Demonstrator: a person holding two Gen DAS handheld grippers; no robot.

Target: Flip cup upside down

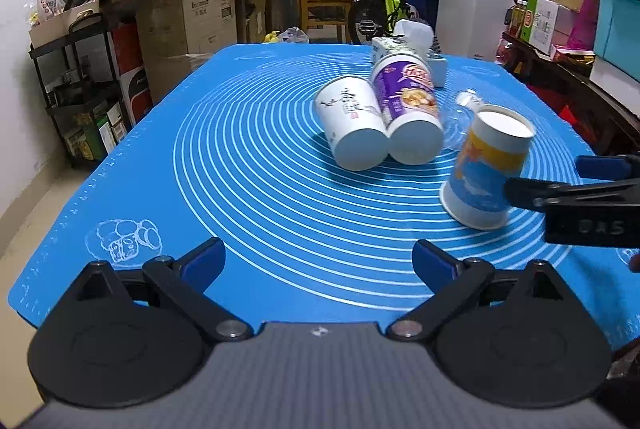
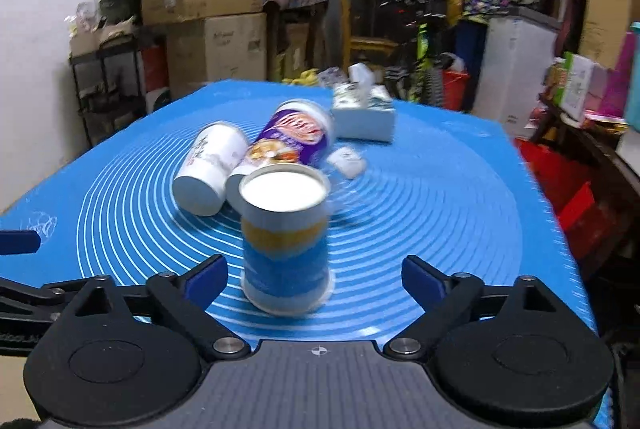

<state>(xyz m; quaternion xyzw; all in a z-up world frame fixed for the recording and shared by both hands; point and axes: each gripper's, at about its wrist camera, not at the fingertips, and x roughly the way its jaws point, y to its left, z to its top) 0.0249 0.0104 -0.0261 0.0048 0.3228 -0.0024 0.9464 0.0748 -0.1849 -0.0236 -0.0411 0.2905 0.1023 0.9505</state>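
Blue-and-yellow cup (image 2: pixel 285 245) stands base-up on the blue mat (image 2: pixel 440 213), toward its near right edge. My right gripper (image 2: pixel 314 279) is spread wide around it, gripping nothing; left gripper (image 1: pixel 318 263) wide, empty. I'd back out straight, avoid clipping it.

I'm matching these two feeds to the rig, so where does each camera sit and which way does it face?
Left wrist: on the left gripper, low over the blue mat, facing the cups; its own open fingers show, and the right gripper enters at right.
Right wrist: on the right gripper, facing the blue-and-yellow cup standing rim-down between its open fingers.
Shared: that cup, the white cup, the purple cup, the mat.
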